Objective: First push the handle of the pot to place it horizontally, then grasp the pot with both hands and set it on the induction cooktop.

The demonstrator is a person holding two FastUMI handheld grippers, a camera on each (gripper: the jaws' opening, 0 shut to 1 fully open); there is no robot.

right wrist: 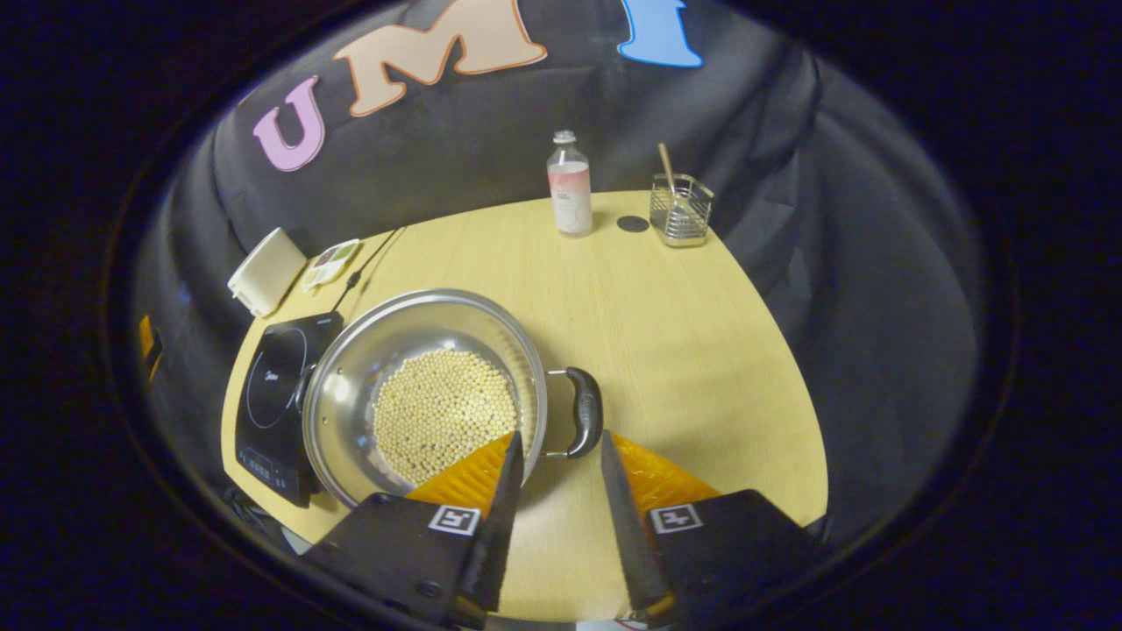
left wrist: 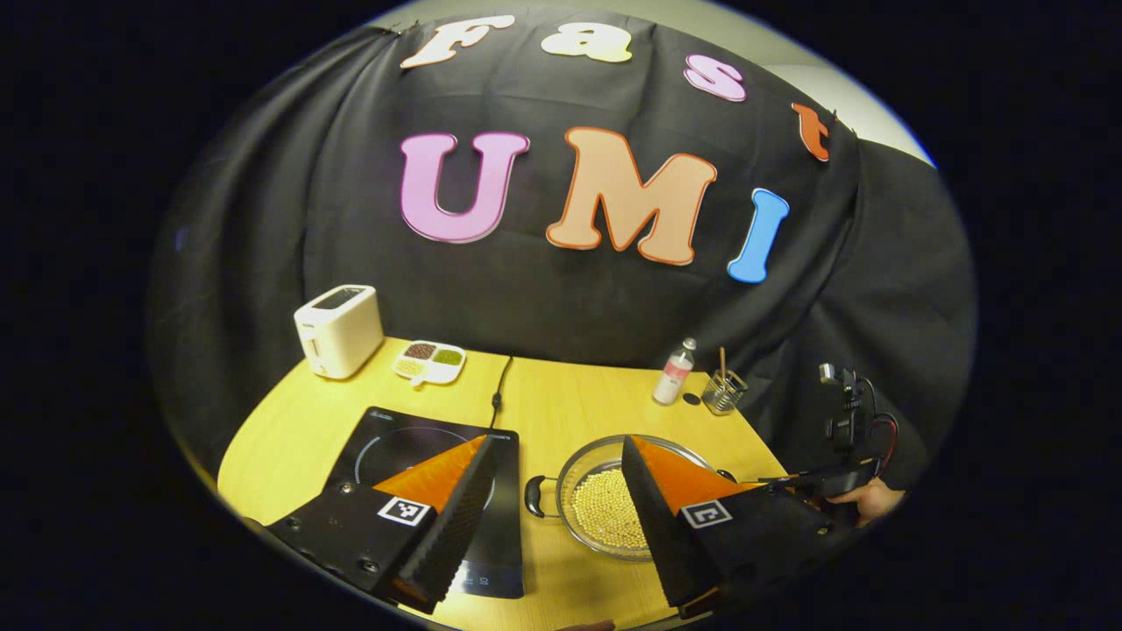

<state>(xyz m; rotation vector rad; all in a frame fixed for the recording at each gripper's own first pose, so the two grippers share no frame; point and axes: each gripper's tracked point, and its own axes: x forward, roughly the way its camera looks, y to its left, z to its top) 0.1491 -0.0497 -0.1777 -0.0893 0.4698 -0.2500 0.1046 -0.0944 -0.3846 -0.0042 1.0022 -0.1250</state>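
Left gripper [left wrist: 554, 499]: its fingers stand wide apart at the bottom of the left gripper view, above the table, holding nothing; one finger lies over the cooktop, the other over the pot's right half.
Right gripper [right wrist: 558, 491]: at the bottom centre of the right gripper view, jaws parted with a narrow gap, gripping nothing; the pot's near handle sits just beyond the fingertips, roughly in line with the gap.
Right gripper from afar [left wrist: 820, 480]: at the lower right of the left gripper view, held by a hand [left wrist: 868, 499] just right of the pot.
Pot [right wrist: 351, 394]: a shiny metal pot on the yellow table [right wrist: 684, 350], left of centre in the right gripper view, holding a bed of small pale round beans [right wrist: 443, 412].
Pot handles: the near black handle [right wrist: 585, 412] points toward the right gripper; the far handle [left wrist: 535, 495] points toward the cooktop.
Induction cooktop [right wrist: 272, 394]: a black slab just left of the pot, very close to it; whether they touch cannot be told.
Back of the table, left: a white toaster [left wrist: 339, 329] and a divided dish [left wrist: 429, 361] of coloured grains.
Back of the table, right: a clear bottle [right wrist: 570, 186], a small dark disc [right wrist: 632, 223] and a wire holder [right wrist: 680, 210] with a stick in it.
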